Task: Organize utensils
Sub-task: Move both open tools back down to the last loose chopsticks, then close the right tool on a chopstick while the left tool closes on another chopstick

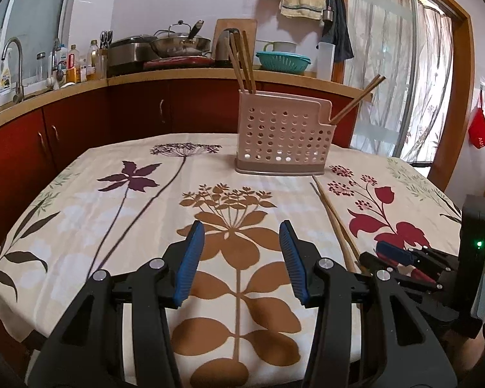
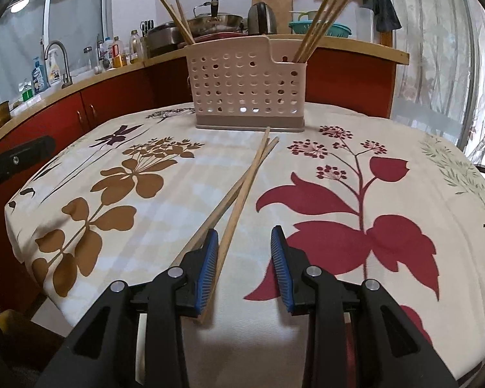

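A pink perforated utensil holder [image 1: 281, 135] [image 2: 245, 90] stands at the far side of the table. Wooden chopsticks lean in its left end [image 1: 241, 61] [image 2: 177, 22] and in its right compartment [image 1: 355, 100] [image 2: 323, 22]. Two loose chopsticks [image 2: 245, 187] [image 1: 333, 216] lie crossed on the flowered tablecloth [image 2: 339, 291]. My right gripper [image 2: 245, 258] hovers open over their near ends: one stick runs along the inner side of its left pad [image 2: 208, 265], the other passes under that finger. My left gripper [image 1: 242, 258] is open and empty over the brown flower print, left of the sticks.
Behind the table runs a kitchen counter [image 1: 177, 76] over red cabinets, with a sink tap [image 1: 14, 64], bottles, pots and a teal colander [image 1: 283, 59]. Curtained glass doors [image 1: 388, 80] are on the right. The table's near edge lies just below both grippers.
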`<state>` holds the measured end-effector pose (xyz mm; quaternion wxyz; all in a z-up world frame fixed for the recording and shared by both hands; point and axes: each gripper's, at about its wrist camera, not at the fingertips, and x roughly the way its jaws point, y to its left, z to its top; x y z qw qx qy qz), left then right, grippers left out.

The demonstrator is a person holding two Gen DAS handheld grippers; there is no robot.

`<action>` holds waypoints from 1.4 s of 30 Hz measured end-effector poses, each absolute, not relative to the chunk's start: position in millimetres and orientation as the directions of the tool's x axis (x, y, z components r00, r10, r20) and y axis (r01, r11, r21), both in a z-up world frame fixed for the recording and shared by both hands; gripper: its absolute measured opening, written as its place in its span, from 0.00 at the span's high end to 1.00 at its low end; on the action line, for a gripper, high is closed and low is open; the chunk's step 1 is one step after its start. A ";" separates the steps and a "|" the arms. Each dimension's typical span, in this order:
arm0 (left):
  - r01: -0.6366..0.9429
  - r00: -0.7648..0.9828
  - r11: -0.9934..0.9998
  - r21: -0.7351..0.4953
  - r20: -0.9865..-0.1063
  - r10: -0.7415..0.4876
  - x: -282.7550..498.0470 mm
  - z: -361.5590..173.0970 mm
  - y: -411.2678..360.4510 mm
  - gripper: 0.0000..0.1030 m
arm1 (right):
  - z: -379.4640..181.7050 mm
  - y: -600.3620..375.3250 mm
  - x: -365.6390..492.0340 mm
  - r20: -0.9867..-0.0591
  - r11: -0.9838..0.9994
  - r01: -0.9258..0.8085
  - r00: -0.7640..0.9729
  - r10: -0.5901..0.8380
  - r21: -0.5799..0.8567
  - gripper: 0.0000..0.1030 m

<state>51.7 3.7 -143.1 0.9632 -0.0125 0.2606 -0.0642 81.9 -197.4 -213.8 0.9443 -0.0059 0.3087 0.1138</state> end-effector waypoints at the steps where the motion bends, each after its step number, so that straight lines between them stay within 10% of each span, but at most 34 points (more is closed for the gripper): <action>1: 0.124 0.853 0.991 -0.058 -0.504 -0.137 51.6 -144.3 1.1 0.54 | -212.9 -197.7 80.7 -0.581 0.976 -0.214 0.789 0.198 0.042 0.67; 11: 0.189 0.824 0.981 -0.049 -0.536 -0.186 50.4 -156.0 -31.4 0.54 | -218.4 -197.1 71.8 -0.611 0.962 -0.269 0.753 0.245 0.054 0.68; 18: 0.235 0.804 0.971 -0.043 -0.553 -0.219 48.6 -160.3 -54.3 0.54 | -216.9 -216.1 67.6 -0.612 0.968 -0.244 0.756 0.231 0.064 0.87; 42: 0.301 0.702 0.953 -0.021 -0.671 -0.236 53.8 -207.4 -101.7 0.67 | -221.9 -265.6 63.7 -0.570 0.965 -0.216 0.779 0.262 0.149 0.87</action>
